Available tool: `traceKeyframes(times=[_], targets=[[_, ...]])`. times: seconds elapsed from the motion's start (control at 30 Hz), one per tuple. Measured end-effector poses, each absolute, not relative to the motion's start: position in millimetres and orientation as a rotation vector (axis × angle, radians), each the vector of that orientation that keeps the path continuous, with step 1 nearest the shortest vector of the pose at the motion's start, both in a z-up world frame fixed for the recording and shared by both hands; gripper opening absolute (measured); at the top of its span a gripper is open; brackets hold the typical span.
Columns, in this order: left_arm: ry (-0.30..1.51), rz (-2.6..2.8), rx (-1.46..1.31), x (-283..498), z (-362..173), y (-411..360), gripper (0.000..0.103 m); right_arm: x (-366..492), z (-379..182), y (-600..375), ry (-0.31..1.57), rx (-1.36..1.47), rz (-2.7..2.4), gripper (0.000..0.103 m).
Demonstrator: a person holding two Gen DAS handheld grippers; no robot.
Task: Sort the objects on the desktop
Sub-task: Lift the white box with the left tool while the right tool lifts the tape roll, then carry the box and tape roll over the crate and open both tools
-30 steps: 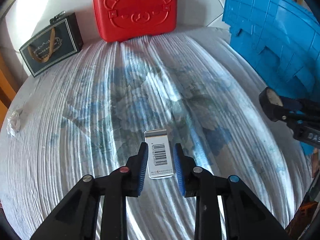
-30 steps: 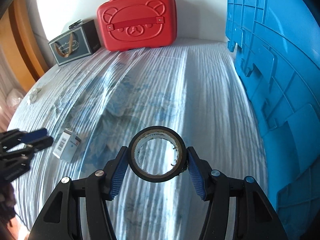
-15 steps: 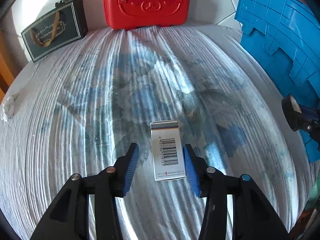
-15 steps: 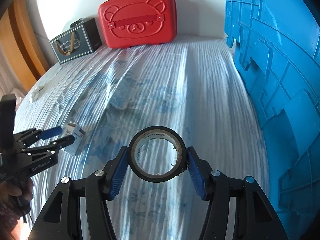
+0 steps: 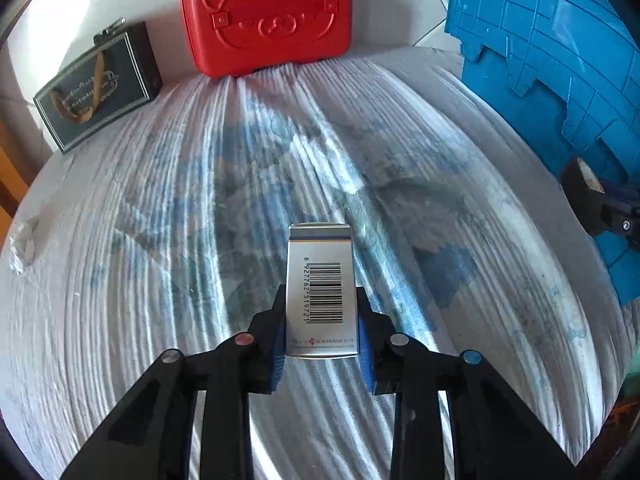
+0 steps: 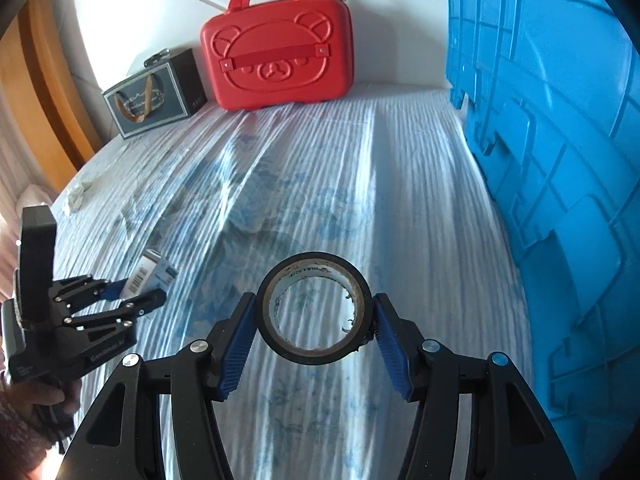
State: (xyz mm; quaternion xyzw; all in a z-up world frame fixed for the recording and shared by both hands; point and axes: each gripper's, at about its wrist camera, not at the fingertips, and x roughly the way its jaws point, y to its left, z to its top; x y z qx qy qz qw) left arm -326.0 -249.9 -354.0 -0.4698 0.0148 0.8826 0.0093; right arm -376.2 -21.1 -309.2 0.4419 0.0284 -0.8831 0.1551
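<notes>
Now the left tongs [image 5: 322, 326] clamp a small white barcoded box [image 5: 321, 292] just above the blue-patterned bedsheet [image 5: 160, 240], while the right tongs [image 6: 314, 330] grip a roll of black tape [image 6: 314, 308] upright, beside the blue crate [image 6: 560, 140].

Two grippers are seen: the left gripper [image 5: 321, 330] and the right gripper [image 6: 313, 342]. One small barcoded box [image 5: 321, 292] is counted at centre frame, and one roll of black tape [image 6: 313, 307]. One red bear-faced case [image 6: 277, 62] and one dark gift bag [image 6: 154, 96] are counted at the top. One blue crate [image 6: 560, 152] is seen at right, and one crumpled white scrap [image 5: 22, 242] at left.
</notes>
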Motion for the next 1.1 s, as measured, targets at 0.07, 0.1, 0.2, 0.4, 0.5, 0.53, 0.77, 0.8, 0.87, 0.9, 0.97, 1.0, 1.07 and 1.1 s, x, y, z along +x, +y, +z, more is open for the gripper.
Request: traceKeyframes(times=[0.07, 0.1, 0.2, 0.4, 0.5, 0.53, 0.77, 0.8, 0.87, 0.9, 0.97, 1.0, 1.07, 1.1], targets=[[0.082, 2.787, -1.407, -320, -335, -248, 0.029, -371, -301, -22, 0.074, 1.247, -2.540, 0.057], [0.114, 2.807, -1.378, -318, -325, -246, 0.029, -367, -296, -22, 0.067, 1.233, -2.547, 0.057], [0.187, 2.851, -1.268, -312, -290, -242, 0.029, -354, -276, -21, 0.033, 1.187, -2.573, 0.057], [0.296, 2.917, -0.999, -300, -208, -226, 0.029, -321, -213, -10, -0.042, 1.024, -2.668, 0.057], [0.352, 2.939, -0.854, -295, -168, -211, 0.029, -298, -172, 0, -0.081, 0.901, -2.737, 0.057], [0.362, 2.943, -0.801, -292, -156, -206, 0.029, -290, -159, 4, -0.093, 0.861, -2.758, 0.057], [0.424, 2.912, -0.535, -285, -85, -155, 0.029, -237, -85, 32, -0.117, 0.608, -2.916, 0.057], [0.429, 2.901, -0.507, -285, -78, -146, 0.029, -229, -76, 38, -0.115, 0.578, -2.943, 0.057], [0.433, 2.883, -0.462, -281, -66, -128, 0.029, -216, -64, 51, -0.122, 0.532, -2.982, 0.057], [0.442, 2.874, -0.444, -280, -61, -117, 0.029, -210, -58, 59, -0.129, 0.506, -3.002, 0.057], [0.452, 2.851, -0.419, -279, -53, -96, 0.029, -200, -48, 76, -0.139, 0.466, -3.038, 0.057], [0.463, 2.843, -0.403, -278, -49, -84, 0.029, -196, -43, 86, -0.149, 0.449, -3.054, 0.057], [0.482, 2.824, -0.379, -277, -41, -59, 0.029, -188, -34, 107, -0.172, 0.417, -3.083, 0.057], [0.480, 2.816, -0.370, -278, -37, -46, 0.029, -184, -31, 119, -0.179, 0.402, -3.098, 0.057]])
